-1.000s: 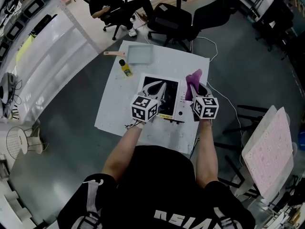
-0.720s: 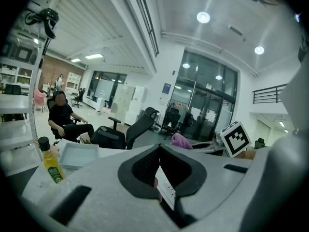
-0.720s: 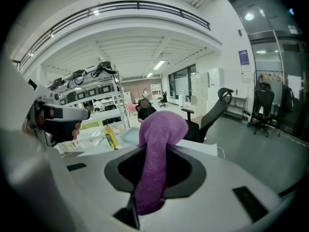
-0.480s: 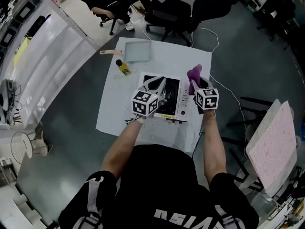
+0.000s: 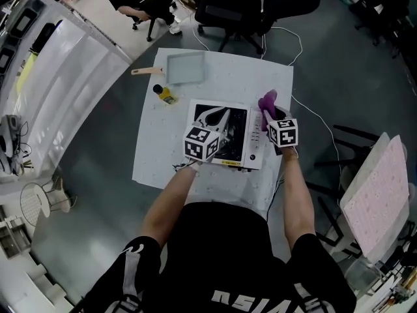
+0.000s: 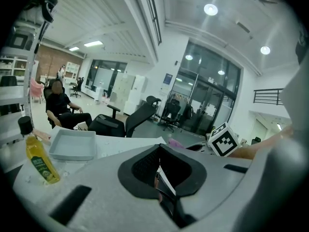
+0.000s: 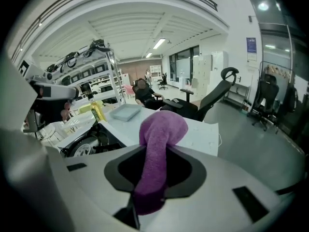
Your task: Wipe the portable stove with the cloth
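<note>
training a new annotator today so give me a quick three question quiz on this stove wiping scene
1. Multiple choice: what is the right gripper clamped on? A the purple cloth; B a sponge; C nothing.
2. True or false: the yellow bottle stands on the table, off the portable stove.
3. One word: in the head view, which gripper is over the stove's black top?
Key: 1 A; 2 true; 3 the left gripper.
</note>
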A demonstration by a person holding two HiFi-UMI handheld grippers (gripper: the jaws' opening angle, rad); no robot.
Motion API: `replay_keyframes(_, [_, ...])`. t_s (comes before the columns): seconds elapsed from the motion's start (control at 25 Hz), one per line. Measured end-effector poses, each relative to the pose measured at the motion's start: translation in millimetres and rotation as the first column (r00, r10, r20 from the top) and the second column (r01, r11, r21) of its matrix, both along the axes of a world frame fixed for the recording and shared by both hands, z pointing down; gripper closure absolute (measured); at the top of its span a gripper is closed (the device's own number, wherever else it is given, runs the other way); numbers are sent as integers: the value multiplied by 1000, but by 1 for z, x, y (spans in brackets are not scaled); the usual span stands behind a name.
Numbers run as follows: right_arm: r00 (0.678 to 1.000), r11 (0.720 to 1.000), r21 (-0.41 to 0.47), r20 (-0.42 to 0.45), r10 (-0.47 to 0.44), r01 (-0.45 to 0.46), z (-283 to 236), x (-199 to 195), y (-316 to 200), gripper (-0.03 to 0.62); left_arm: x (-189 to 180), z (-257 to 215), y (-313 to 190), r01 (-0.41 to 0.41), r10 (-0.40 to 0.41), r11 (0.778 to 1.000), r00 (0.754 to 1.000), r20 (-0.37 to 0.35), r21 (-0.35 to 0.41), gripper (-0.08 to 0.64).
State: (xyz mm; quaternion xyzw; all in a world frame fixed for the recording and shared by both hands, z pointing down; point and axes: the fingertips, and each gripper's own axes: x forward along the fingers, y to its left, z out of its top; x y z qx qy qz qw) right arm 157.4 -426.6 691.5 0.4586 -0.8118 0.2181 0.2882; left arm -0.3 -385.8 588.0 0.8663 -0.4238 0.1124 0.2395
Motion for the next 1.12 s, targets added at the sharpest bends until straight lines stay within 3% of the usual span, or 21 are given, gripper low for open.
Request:
replay_keyframes(0.52, [1000, 999, -52, 14, -6, 7, 31, -12, 2, 494, 3, 17, 1, -9, 9, 999, 1000, 10, -31, 551])
replay_keyframes(1.12, [994, 991, -80, 6, -108, 108, 31, -34, 12, 494, 7, 16, 12, 12, -12, 999, 1000, 9, -42, 551])
